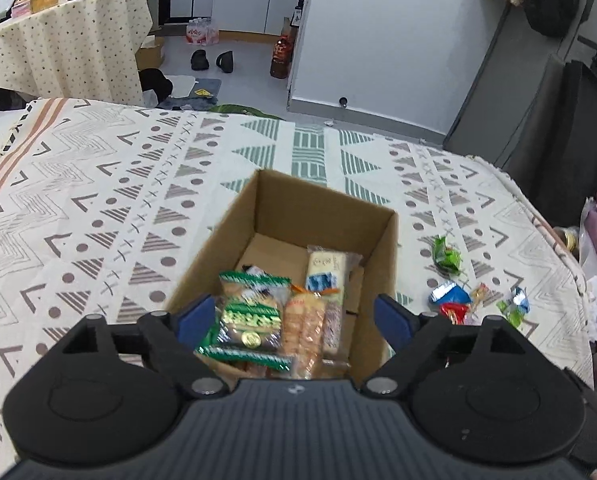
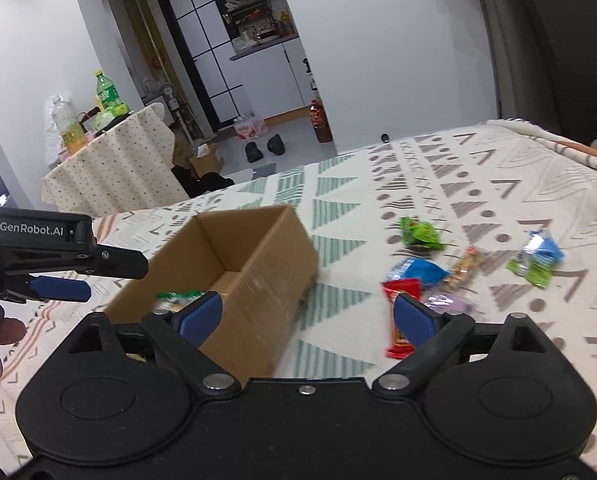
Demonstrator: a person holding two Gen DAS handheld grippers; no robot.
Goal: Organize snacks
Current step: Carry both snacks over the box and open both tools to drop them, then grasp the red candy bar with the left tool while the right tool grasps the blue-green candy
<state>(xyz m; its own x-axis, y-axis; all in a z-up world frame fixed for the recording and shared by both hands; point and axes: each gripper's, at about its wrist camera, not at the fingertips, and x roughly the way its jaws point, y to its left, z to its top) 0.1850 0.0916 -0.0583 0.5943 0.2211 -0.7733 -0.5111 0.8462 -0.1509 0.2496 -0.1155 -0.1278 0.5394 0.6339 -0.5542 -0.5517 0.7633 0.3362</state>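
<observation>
You see an open cardboard box [image 1: 322,220] standing upright on the patterned bed cover, with several wrapped snacks inside: green packets [image 1: 250,316], orange biscuits [image 1: 304,328] and a pale bar [image 1: 326,270]. To its right, well apart, loose snacks [image 2: 438,276] lie scattered in green, blue and red wrappers.

1. "GenRobot.AI", white letters on the black side plate of the left gripper [image 2: 60,289], left edge of the right wrist view.
2. Print on the snack wrappers in the brown cardboard box [image 1: 378,256], centre of left wrist view: too blurred to read.
</observation>
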